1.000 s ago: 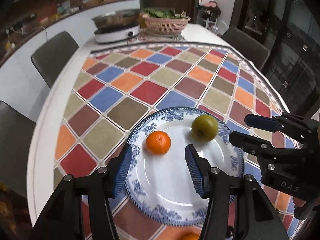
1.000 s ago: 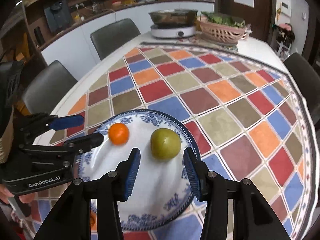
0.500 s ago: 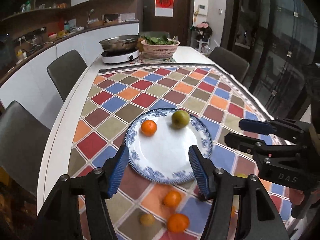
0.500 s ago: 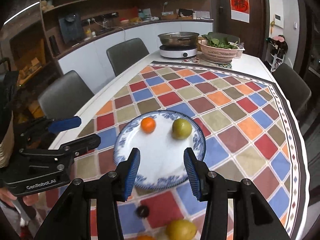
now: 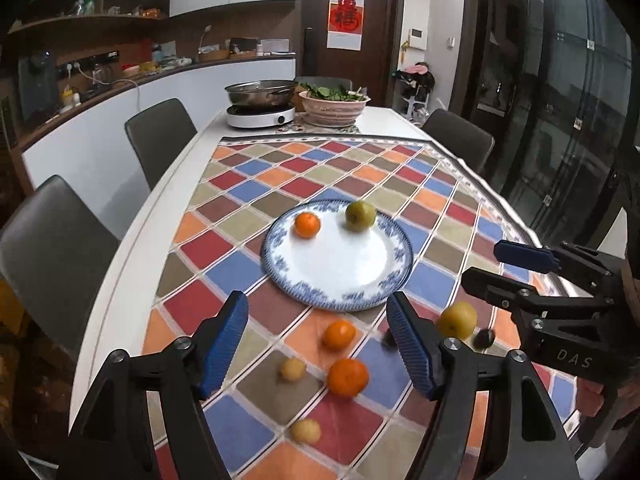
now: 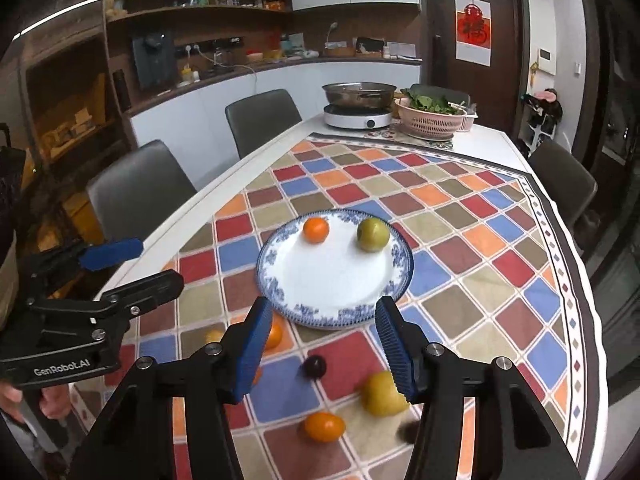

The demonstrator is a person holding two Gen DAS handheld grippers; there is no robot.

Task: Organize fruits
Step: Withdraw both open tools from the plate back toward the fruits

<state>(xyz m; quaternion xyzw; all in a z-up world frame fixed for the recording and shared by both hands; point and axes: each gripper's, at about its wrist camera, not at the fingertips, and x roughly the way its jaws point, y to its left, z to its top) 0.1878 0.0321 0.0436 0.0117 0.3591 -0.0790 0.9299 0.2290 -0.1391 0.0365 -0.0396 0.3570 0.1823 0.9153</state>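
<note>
Both hand-held grippers, left [image 5: 316, 344] and right [image 6: 320, 344], empty, jaws opening; plate [image 5: 384, 256] holds tangerine [image 5: 307, 225] at 11, green fruit [image 5: 360, 216] at 12; loose fruit awaits pickup.

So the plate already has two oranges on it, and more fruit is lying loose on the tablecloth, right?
Not quite. The plate holds one orange and one green fruit, not two oranges; the right wrist view shows both clearly. More fruit does lie loose on the tablecloth.
</note>
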